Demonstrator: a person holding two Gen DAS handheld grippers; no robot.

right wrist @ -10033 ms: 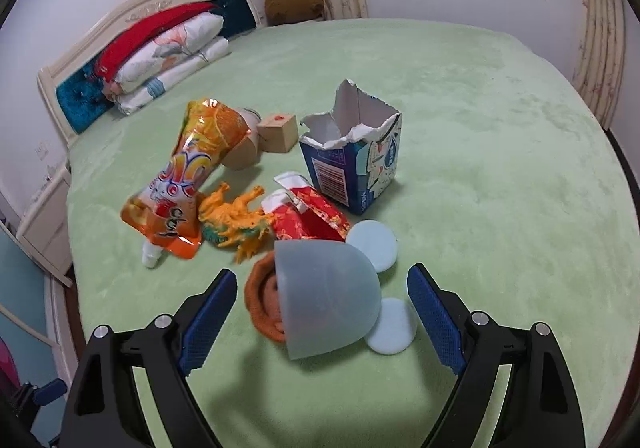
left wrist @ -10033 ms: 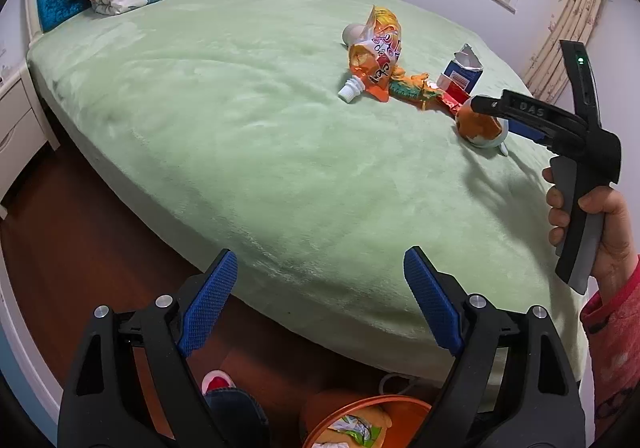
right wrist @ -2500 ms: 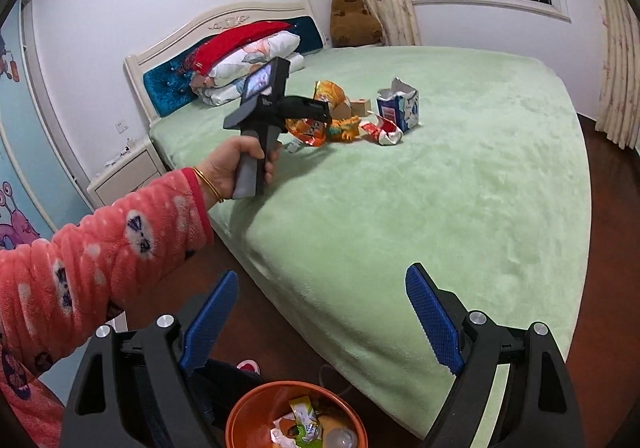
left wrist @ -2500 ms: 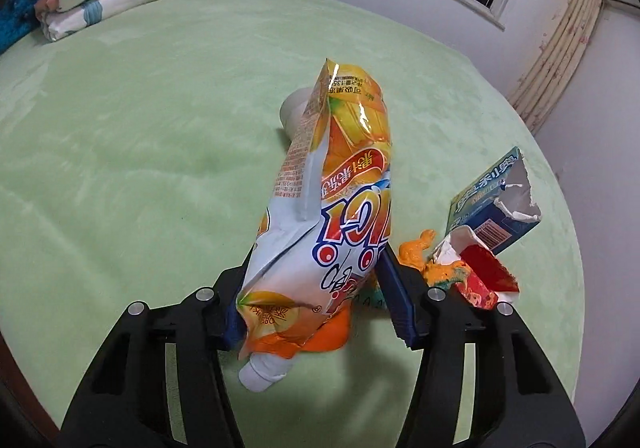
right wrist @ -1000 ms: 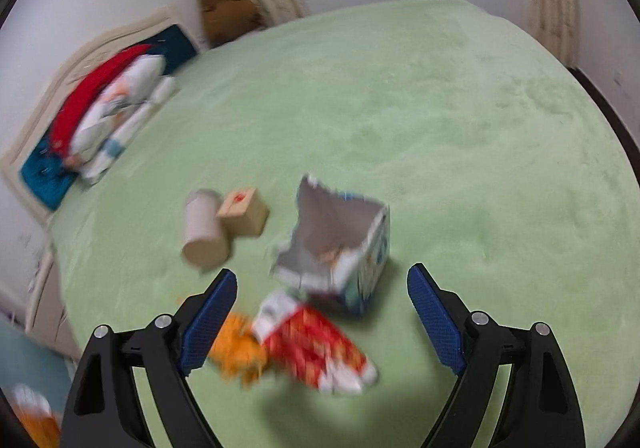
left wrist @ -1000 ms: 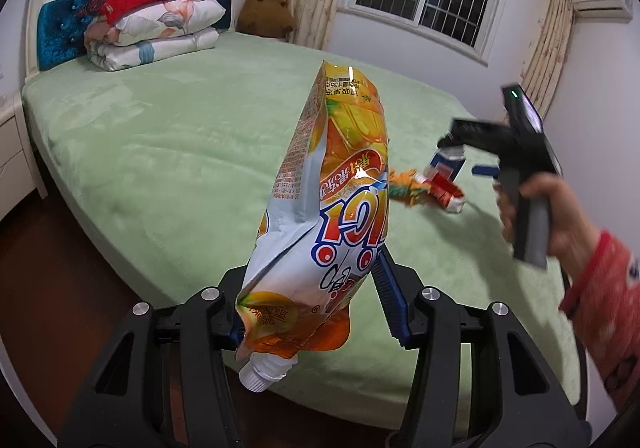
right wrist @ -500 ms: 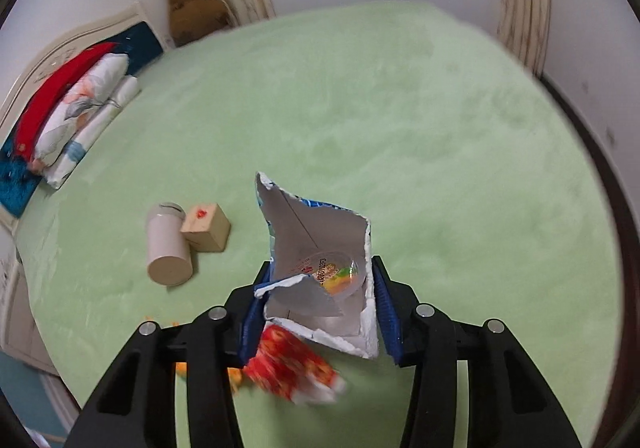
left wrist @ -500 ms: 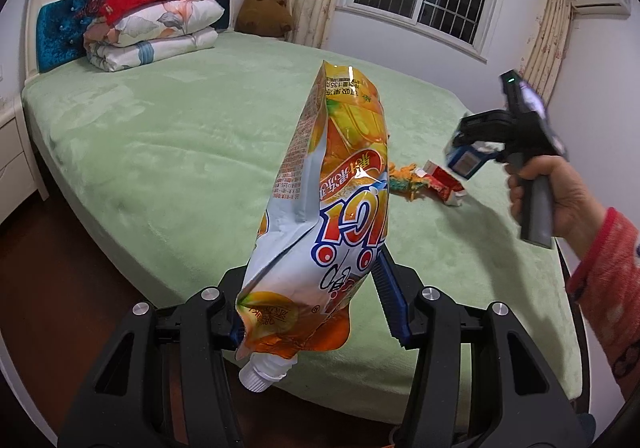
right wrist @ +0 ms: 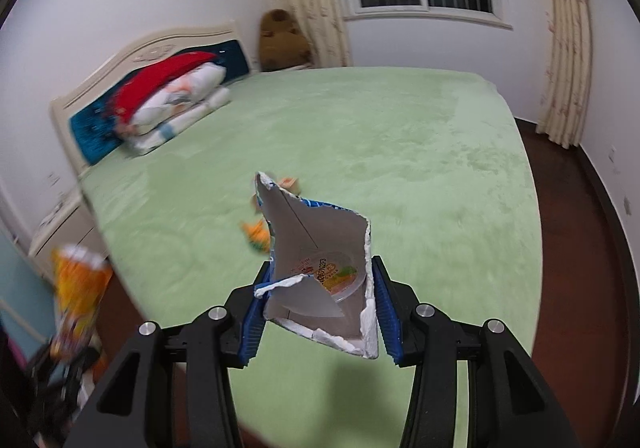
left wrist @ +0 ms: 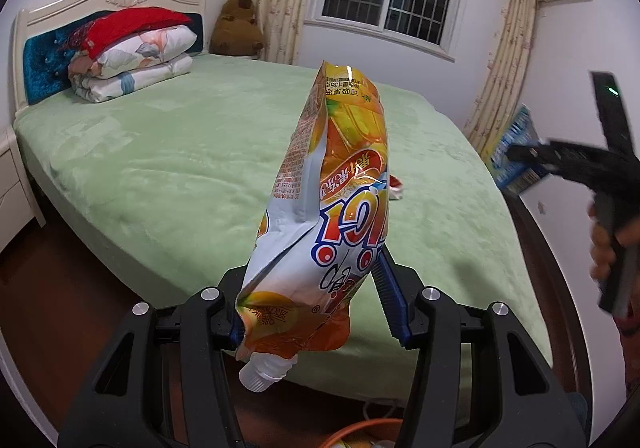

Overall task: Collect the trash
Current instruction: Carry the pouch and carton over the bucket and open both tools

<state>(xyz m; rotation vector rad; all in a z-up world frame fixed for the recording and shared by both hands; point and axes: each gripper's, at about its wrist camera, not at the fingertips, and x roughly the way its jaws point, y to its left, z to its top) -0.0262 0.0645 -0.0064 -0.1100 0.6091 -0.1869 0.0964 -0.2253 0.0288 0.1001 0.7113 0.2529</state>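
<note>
My left gripper [left wrist: 316,312] is shut on an orange and white drink pouch [left wrist: 332,208] with a white spout, held upright off the bed's near edge. My right gripper [right wrist: 318,316] is shut on a torn blue and white carton [right wrist: 320,272], open end towards the camera, with a round plastic lid inside, held above the green bed [right wrist: 400,152]. In the left wrist view the right gripper [left wrist: 520,156] and the carton [left wrist: 518,152] are at the far right. The pouch also shows blurred at the left of the right wrist view [right wrist: 78,288]. Orange trash [right wrist: 260,234] and a red wrapper [left wrist: 396,184] lie on the bed.
The rim of an orange bin [left wrist: 360,430] shows on the floor below the left gripper. Folded quilts [left wrist: 128,64] and a headboard [left wrist: 36,60] are at the bed's far left. A brown plush toy [left wrist: 236,28] sits by the curtains. A white nightstand [left wrist: 12,184] stands left of the bed.
My right gripper has lifted the carton off the bed and swung back and right, away from the trash pile. The left gripper still holds the pouch in about the same place.
</note>
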